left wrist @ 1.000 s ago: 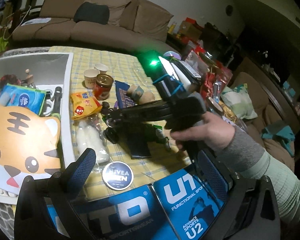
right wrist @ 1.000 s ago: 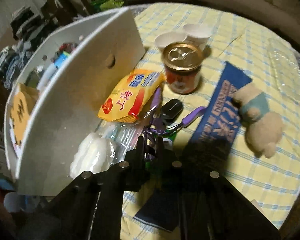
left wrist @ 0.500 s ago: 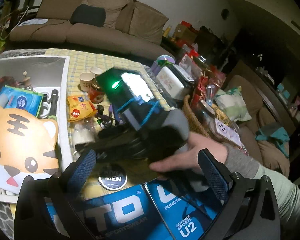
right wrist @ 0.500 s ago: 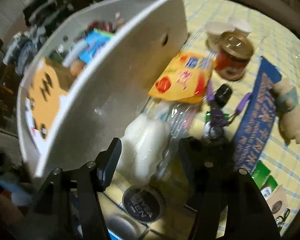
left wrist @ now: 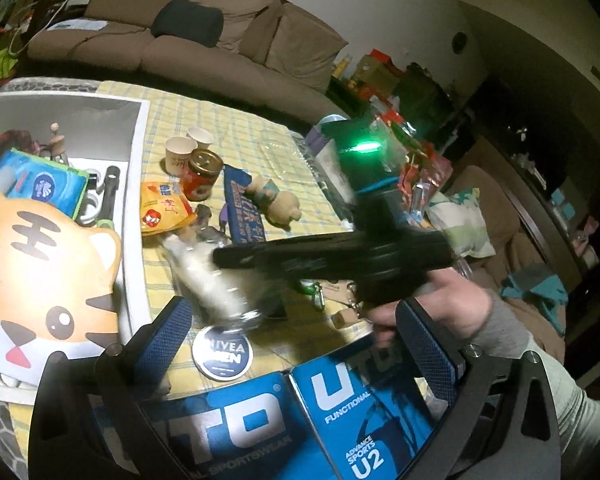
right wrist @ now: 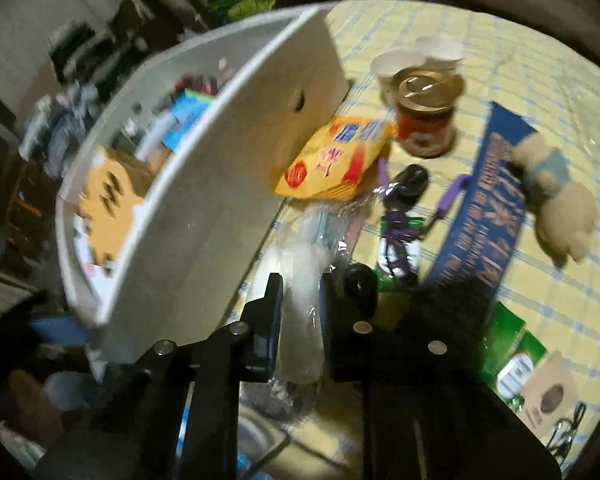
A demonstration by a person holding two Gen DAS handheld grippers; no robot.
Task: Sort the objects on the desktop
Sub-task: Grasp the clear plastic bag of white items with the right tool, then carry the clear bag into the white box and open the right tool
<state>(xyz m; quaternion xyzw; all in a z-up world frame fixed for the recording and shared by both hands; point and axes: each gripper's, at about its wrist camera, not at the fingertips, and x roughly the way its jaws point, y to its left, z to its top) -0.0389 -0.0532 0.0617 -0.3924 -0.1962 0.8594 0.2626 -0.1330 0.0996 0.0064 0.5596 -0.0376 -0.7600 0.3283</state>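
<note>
One clear, crinkled bag (right wrist: 300,280), white-filled

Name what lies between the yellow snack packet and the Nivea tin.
Left wrist view: the clear bag of white pieces, with the right gripper closing on it.

Right gripper (right wrist: 300,300) points steeply down toward 12 o'clock, jaws closing on a clear plastic pack (right wrist: 300,280). Left gripper (left wrist: 292,336) tilted down, jaws wide apart, nothing between.

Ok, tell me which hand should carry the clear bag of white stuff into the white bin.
Right. The right gripper is closing on the clear bag, pads pressing it, beside the white bin. The left gripper is open and empty, hanging back over the blue boxes.
</note>
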